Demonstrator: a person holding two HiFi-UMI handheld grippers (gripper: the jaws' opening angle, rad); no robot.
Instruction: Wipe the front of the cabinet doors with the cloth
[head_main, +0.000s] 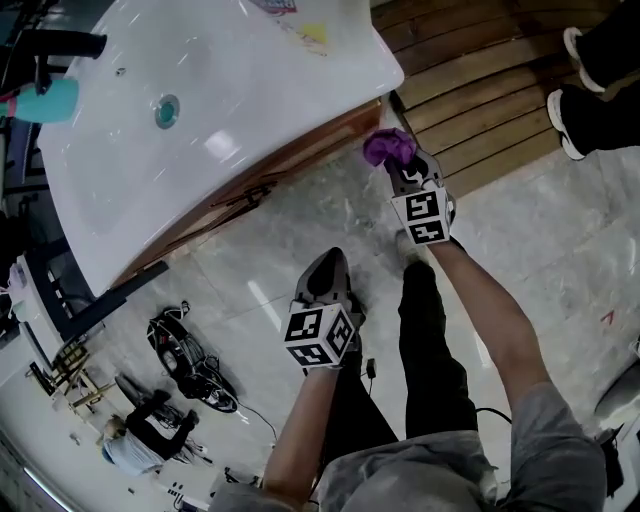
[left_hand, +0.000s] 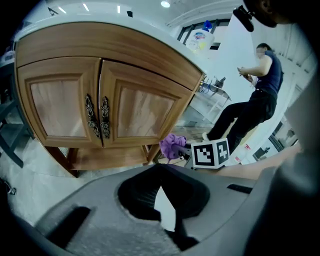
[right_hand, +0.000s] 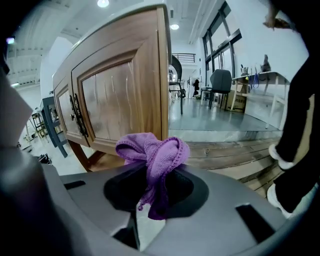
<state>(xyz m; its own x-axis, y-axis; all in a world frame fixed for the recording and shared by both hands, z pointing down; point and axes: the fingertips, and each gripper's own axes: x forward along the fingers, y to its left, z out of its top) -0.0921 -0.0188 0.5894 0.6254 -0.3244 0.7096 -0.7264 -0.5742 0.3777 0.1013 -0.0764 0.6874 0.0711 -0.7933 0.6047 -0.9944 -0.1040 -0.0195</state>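
- By wooden cabinet (right_hand: 125, 95) corner: right gripper (right_hand: 156, 186), jaws clamping crumpled purple cloth (right_hand: 155, 152) (bunched up).
- Left gripper (left_hand: 162, 202) over pale marble floor (head_main: 245, 255), jaws together, nothing btw.

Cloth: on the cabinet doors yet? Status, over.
Right hand-held gripper shut on purple cloth; left hand-held gripper shut, empty. Cloth beside cabinet corner, not on the doors yet. Both doors closed, nothing blocking them.

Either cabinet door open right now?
No, both cabinet doors sit shut, their dark handles side by side at the centre seam.
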